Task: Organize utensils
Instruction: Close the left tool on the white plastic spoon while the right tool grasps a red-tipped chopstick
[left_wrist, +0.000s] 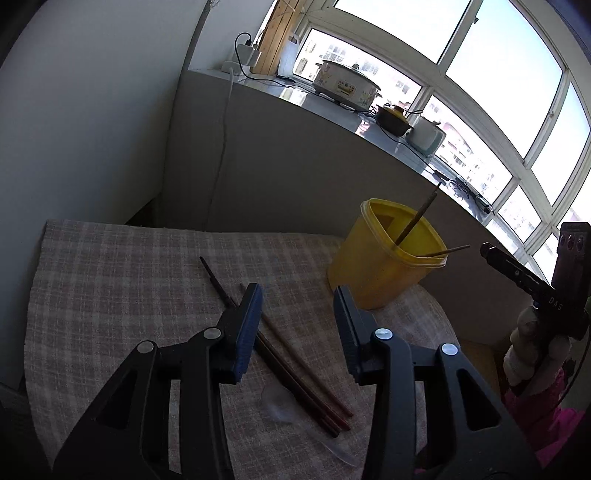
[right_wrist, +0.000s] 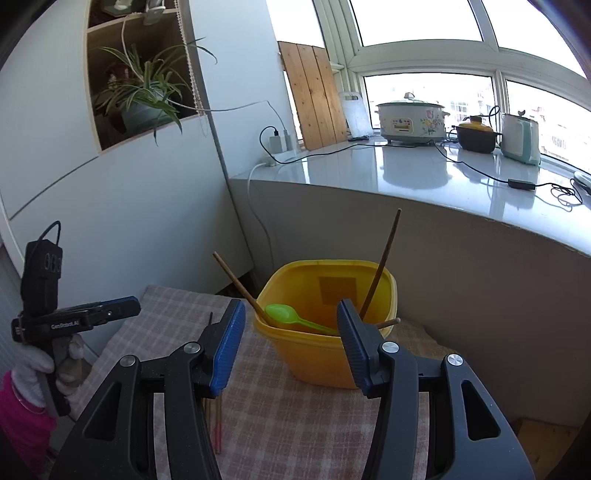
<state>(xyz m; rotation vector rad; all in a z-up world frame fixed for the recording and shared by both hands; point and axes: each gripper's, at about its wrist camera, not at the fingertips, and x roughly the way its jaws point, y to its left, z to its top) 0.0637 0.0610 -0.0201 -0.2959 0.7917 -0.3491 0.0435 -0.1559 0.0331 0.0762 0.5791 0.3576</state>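
Note:
Several dark brown chopsticks (left_wrist: 295, 373) lie side by side on the checked cloth (left_wrist: 129, 280), with a clear plastic spoon (left_wrist: 284, 402) beside them. My left gripper (left_wrist: 298, 293) hovers open above them, with nothing between its pads. A yellow tub (right_wrist: 325, 354) stands at the cloth's far right and holds a green spoon (right_wrist: 288, 315) and a few chopsticks (right_wrist: 384, 266). My right gripper (right_wrist: 291, 306) stands open just in front of the tub's rim, holding nothing. Each gripper also shows at the edge of the other's view: the left gripper (right_wrist: 129, 306) and the right gripper (left_wrist: 491, 253).
A grey counter (right_wrist: 406, 166) runs behind the tub under the windows, carrying a slow cooker (right_wrist: 410, 118), a dark pot, a pale kettle and loose cables. A white wall and a shelf with a plant (right_wrist: 147, 96) stand at left. A gloved hand (right_wrist: 33, 373) holds the left gripper.

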